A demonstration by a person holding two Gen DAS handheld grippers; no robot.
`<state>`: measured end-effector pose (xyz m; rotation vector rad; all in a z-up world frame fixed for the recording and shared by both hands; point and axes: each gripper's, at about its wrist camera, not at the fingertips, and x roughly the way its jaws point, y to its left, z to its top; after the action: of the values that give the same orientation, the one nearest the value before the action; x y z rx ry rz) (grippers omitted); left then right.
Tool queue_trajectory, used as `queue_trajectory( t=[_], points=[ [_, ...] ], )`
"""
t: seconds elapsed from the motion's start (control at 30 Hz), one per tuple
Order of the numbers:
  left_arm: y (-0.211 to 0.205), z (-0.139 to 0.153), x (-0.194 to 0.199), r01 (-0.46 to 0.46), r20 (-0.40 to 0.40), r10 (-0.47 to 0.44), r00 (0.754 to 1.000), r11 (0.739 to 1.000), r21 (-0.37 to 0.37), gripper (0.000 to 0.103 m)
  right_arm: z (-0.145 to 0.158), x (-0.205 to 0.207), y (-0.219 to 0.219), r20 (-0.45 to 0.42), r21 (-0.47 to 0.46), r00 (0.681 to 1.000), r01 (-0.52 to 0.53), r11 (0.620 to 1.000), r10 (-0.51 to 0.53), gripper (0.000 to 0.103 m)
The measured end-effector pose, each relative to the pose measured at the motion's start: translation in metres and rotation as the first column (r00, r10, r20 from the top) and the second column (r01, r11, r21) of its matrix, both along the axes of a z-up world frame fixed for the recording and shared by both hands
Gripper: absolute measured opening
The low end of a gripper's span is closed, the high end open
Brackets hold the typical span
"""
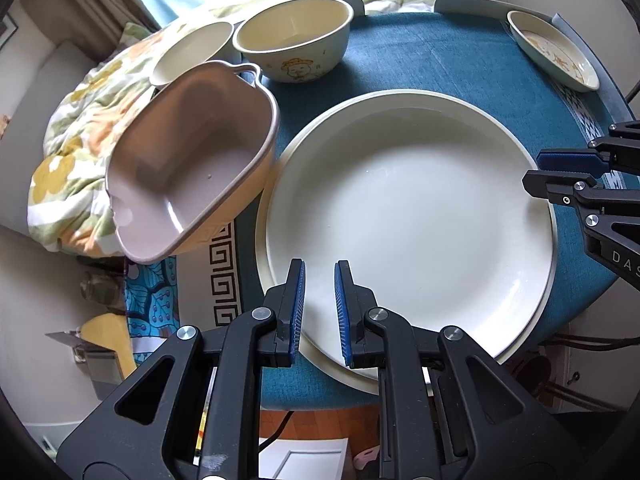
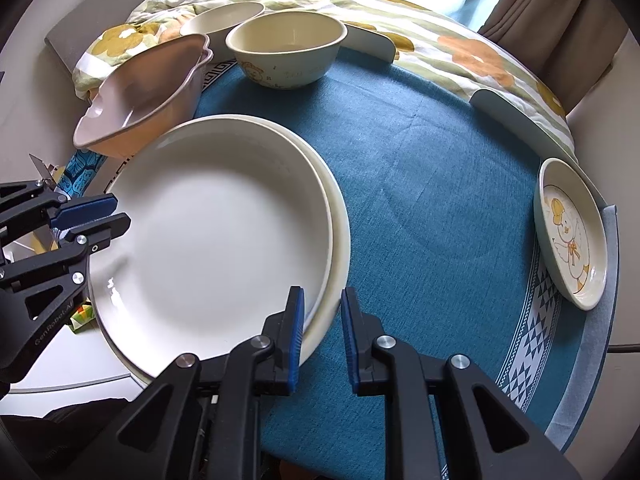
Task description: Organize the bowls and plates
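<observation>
Two large white plates (image 1: 412,216) were stacked on the blue-clothed desk (image 1: 440,56), the upper one sitting slightly off-centre on the lower. They were judged to be glazed ceramic: stiff, fairly heavy, slick and breakable, best taken by the raised rim rather than the smooth well. The left tongs (image 1: 320,304) hung over the near rim with only a narrow gap between the pads, pinching nothing. The right tongs (image 2: 323,332) were likewise almost pressed together, straddling the stacked rims at the plates' right edge without clearly clamping them. A pink handled dish (image 1: 188,168), a cream bowl (image 1: 294,40) and a small duck-printed plate (image 2: 572,236) stood apart. "GenRobot.AI" and "DAS" were read on the tongs' arms.
</observation>
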<state>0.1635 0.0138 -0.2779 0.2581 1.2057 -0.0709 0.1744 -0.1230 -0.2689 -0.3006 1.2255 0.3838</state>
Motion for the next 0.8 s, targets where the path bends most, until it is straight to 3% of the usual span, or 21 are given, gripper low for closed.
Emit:
queue_trajectory(
  t=[0.23,0.27,0.3,0.37,0.43,0.5,0.63,0.8],
  points=[
    [0.001,0.048,0.01,-0.005,0.082,0.01,0.997,0.998,-0.063,0.013,0.042,-0.004,-0.029,0.052,0.146,0.989,0.131,0.981,-0.14,0.02],
    [0.0,0.055,0.013,-0.004,0.092,0.011,0.996,0.997,-0.079,0.013,0.05,-0.006,-0.037,0.069,0.169,0.983,0.158,0.973,-0.171,0.033],
    [-0.001,0.063,0.016,0.0,0.098,0.01,0.995,0.995,-0.096,0.015,0.058,-0.009,-0.045,0.086,0.189,0.976,0.183,0.965,-0.201,0.063],
    [-0.005,0.075,0.023,0.018,0.111,-0.003,0.994,0.99,-0.137,0.03,0.073,-0.016,-0.061,0.115,0.224,0.958,0.232,0.947,-0.262,0.099],
    [-0.013,0.087,0.029,0.042,0.145,-0.016,0.989,0.983,-0.176,0.096,0.087,-0.024,-0.079,0.137,0.256,0.939,0.273,0.927,-0.314,0.101],
    [-0.021,0.102,0.031,0.083,0.208,-0.038,0.977,0.974,-0.211,0.101,0.097,-0.033,-0.096,0.157,0.254,0.918,0.318,0.914,-0.363,0.101],
    [-0.055,0.116,0.048,0.187,0.21,-0.138,0.968,0.954,-0.233,0.101,0.109,-0.052,-0.129,0.188,0.265,0.869,0.404,0.875,-0.458,0.101],
    [-0.108,0.134,0.084,0.333,0.205,-0.279,0.938,0.891,-0.308,0.101,0.126,-0.063,-0.172,0.228,0.291,0.797,0.492,0.821,-0.559,0.101]
  ],
)
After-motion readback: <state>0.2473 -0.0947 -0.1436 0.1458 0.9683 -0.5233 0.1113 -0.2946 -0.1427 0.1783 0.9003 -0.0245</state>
